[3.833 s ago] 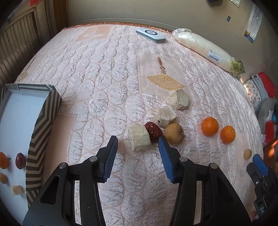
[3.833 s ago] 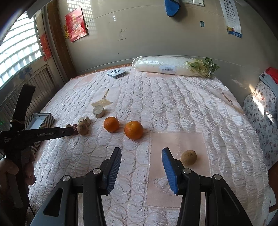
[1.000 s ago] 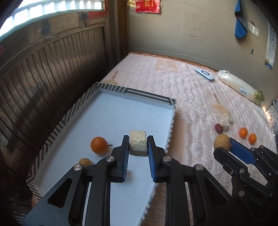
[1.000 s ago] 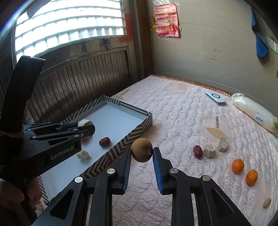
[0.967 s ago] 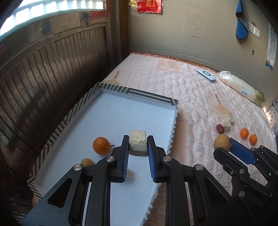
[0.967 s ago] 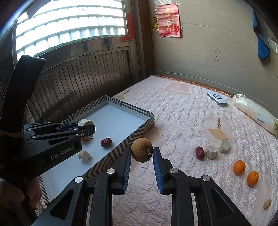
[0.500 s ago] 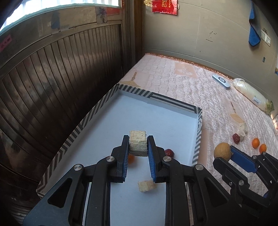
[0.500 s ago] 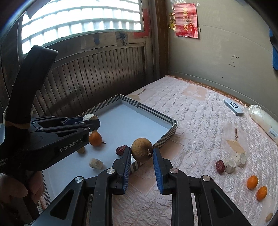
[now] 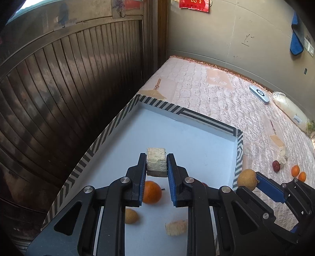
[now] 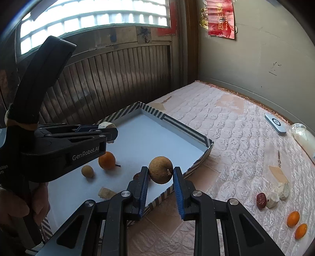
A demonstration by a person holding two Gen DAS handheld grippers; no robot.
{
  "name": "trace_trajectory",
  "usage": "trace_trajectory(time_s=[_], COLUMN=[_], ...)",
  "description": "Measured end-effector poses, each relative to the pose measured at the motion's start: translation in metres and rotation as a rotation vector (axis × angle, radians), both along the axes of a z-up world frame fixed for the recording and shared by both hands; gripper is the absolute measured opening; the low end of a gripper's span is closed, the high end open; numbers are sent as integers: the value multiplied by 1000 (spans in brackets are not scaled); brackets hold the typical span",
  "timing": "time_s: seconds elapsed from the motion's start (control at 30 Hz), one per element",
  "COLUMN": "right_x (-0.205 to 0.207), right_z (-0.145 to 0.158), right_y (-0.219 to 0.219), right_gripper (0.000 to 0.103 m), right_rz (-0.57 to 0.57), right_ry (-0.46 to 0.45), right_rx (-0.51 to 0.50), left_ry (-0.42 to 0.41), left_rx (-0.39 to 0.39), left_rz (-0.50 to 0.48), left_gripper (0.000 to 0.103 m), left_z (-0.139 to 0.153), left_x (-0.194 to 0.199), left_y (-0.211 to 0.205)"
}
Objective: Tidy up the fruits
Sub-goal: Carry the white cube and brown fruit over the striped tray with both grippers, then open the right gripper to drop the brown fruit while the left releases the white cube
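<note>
Two pieces of produce hang in mid-air above a shallow white tray with a black-and-white striped rim (image 9: pixel 206 120), which sits at the left edge of a pink quilted mattress (image 9: pixel 216 98). The left gripper (image 9: pixel 156 165) pinches a pale, fibrous cut block of sugarcane-like stalk (image 9: pixel 156 164) between its blue pads, held over the white tray floor. The right gripper (image 10: pixel 160 173) clamps a round brown longan-like fruit (image 10: pixel 160 172) just above the tray's striped near-right rim.

On the tray floor lie a small orange with a short stem (image 10: pixel 107 160), a small tan round fruit (image 10: pixel 87 171) just beside it, a pale cut stalk piece (image 10: pixel 106 192) nearer the front edge, and a dark red date (image 10: pixel 136 175), mostly hidden behind the right gripper's finger.

Out on the mattress, well apart from the tray, a second dark red date (image 10: pixel 261 198) touches a cluster of pale cut chunks (image 10: pixel 278 192); two small oranges (image 10: pixel 296 224) sit close together nearer the front edge. Toward the far edge of the mattress lie a flat white-and-blue device (image 10: pixel 275 124) and a long white radish in clear wrap (image 9: pixel 290 112).

A person's hand (image 10: pixel 21 206) grips the left gripper's black handle in the right wrist view. Dark wooden slats (image 9: pixel 59 88) line the wall beside the tray, and a red paper decoration (image 10: pixel 220 17) hangs on the grey wall behind.
</note>
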State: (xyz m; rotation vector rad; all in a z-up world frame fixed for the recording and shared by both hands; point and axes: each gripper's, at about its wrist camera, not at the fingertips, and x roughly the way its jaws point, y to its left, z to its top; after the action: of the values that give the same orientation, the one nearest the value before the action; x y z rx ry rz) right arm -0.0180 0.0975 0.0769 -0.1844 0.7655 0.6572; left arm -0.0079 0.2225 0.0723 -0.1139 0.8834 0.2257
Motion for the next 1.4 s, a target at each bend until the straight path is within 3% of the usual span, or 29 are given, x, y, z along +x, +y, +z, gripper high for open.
trace_trajectory(time_s=[0.4,0.73,1.07,1.4], right_x=[42,64,67,59], right_z=[-18,-40,-44,-36], right_y=[21,35,46,34], right_gripper=[24,24,24,25], right_rz=[21,31,62,52], right_ry=[59,101,94,91], right_rx=[-35,-76,-111,-79], left_ry=[98,126,152,162], left_rx=[-87,-73,-65,-62], left_rz=[-2,4,24,45], left_gripper=[20,20,20,21], left_z=[-24,-34,-39,-40], left_x=[40,47,50,45], left_y=[14,13,13,14])
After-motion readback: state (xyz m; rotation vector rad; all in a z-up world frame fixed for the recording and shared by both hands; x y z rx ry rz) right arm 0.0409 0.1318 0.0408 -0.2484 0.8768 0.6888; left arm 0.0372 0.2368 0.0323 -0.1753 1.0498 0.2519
